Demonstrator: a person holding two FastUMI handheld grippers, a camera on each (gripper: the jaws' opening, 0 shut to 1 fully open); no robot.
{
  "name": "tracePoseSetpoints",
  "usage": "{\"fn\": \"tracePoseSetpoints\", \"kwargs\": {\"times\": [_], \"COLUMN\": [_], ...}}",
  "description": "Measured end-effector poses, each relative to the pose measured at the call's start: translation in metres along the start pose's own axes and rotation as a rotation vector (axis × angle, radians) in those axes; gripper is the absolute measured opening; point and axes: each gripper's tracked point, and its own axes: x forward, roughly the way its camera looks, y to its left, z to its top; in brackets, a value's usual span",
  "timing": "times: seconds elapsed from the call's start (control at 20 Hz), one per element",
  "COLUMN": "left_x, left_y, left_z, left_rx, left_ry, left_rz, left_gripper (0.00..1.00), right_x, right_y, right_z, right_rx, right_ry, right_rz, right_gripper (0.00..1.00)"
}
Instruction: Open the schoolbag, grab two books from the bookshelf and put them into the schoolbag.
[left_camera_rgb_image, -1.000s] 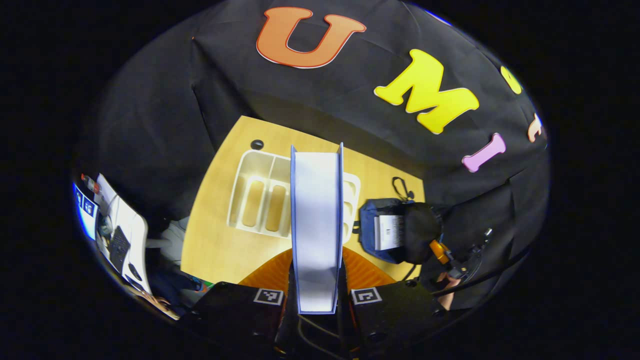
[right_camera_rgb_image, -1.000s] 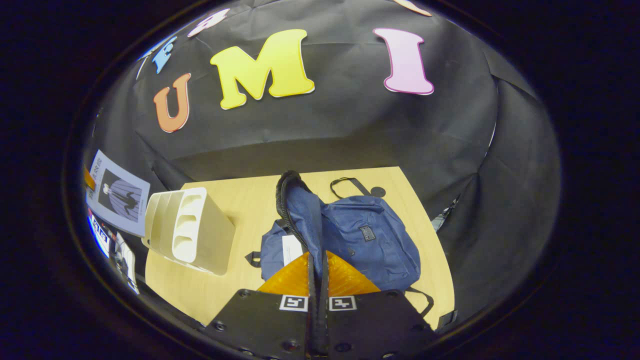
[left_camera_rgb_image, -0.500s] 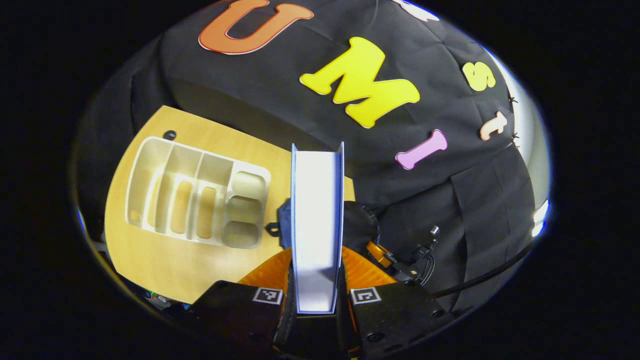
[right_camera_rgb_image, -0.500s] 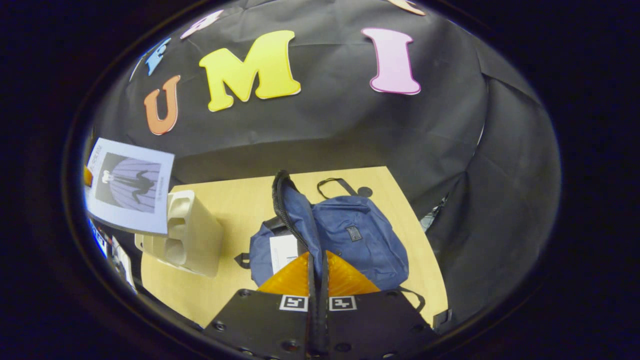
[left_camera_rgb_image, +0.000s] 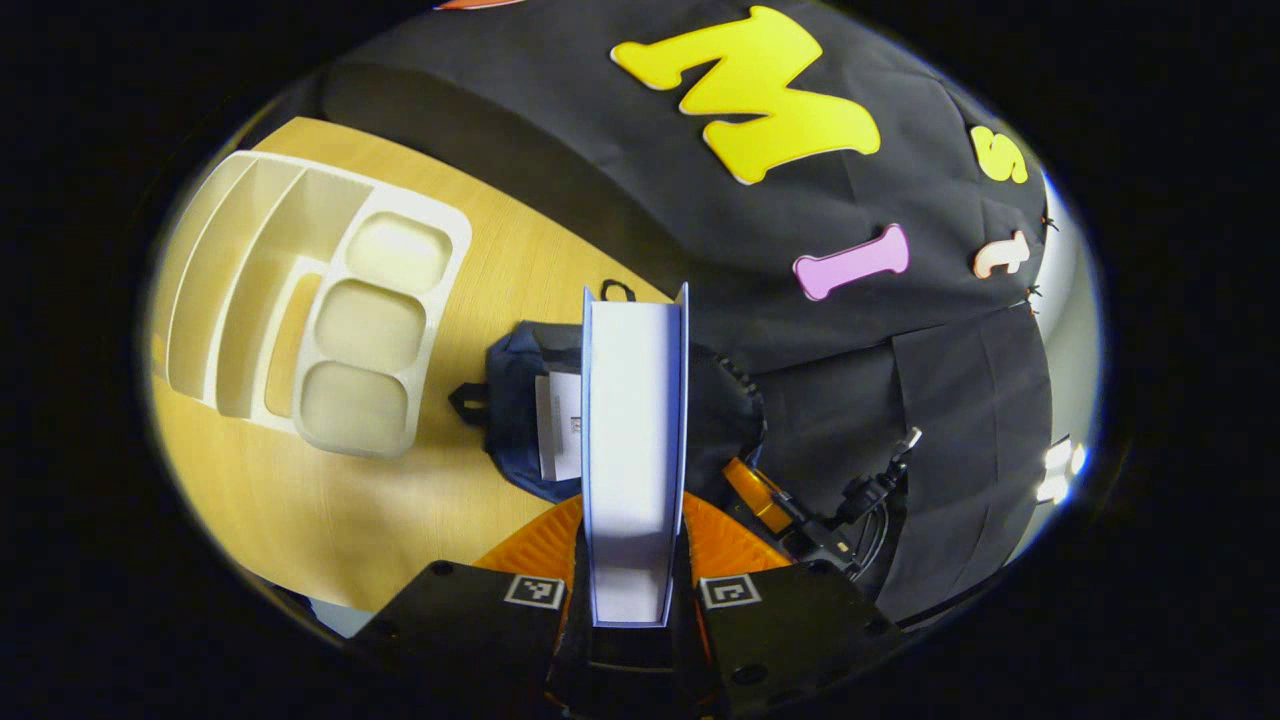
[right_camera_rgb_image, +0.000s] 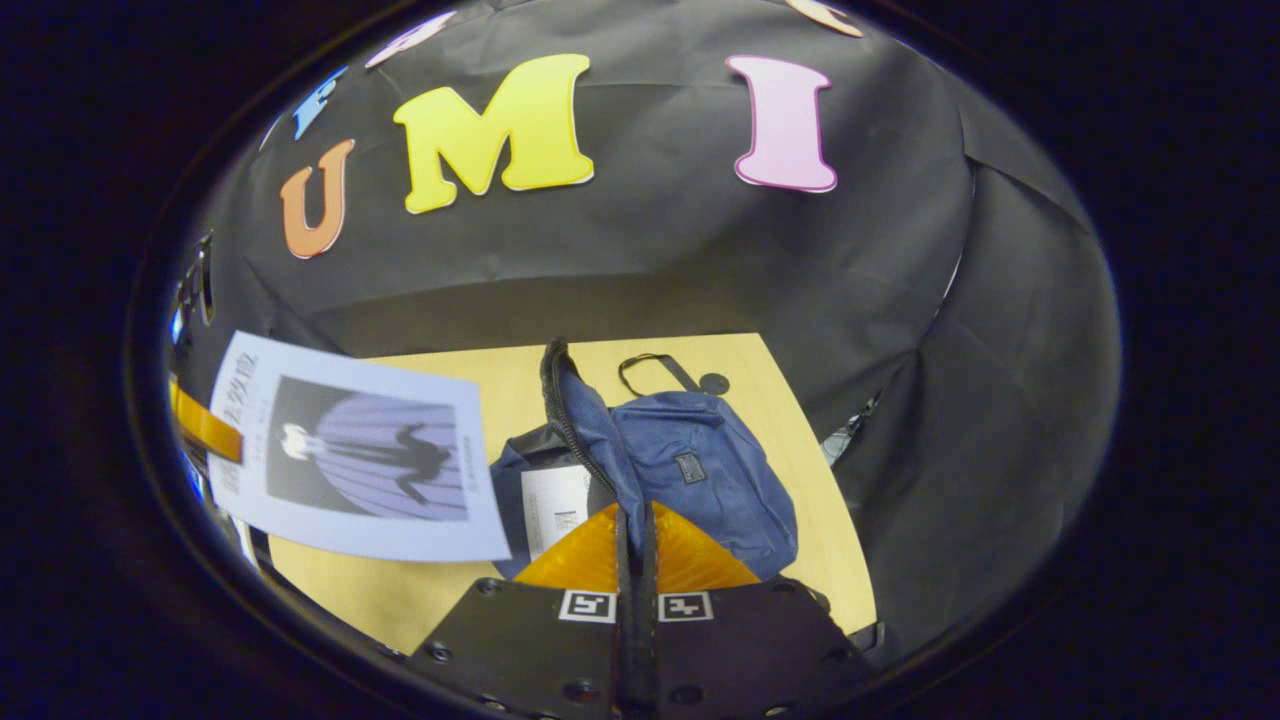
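Left gripper view: book (left_camera_rgb_image: 634, 440) between tool (left_camera_rgb_image: 634, 560) fingers.

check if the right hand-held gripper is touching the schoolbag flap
Touching. The right gripper view shows the right hand-held gripper pinching the flap of the schoolbag between both fingers.

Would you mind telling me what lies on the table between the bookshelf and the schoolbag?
Nothing: in the left gripper view, bare wooden table separates the white bookshelf from the blue schoolbag.
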Motion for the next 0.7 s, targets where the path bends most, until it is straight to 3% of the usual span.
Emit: {"fn": "tracePoseSetpoints", "kwargs": {"times": [0.4,0.7], "left_x": [0.109,0.157], "left_y": [0.031,0.036], "left_z": [-0.023,-0.029], "left_rx": [-0.084,-0.117], "left_ry": [0.081,0.089], "left_rz": [-0.053,-0.090], "left_gripper": [0.35,0.35], "right_x": [-0.006,-0.013], "right_y": [-0.004,-0.001], "right_z": [0.008,0.011], "right_rx": [0.005,-0.006], "right_ry": [0.006,0.012], "right_rz": [-0.020,-0.018], "right_gripper": [0.01,0.01]}}
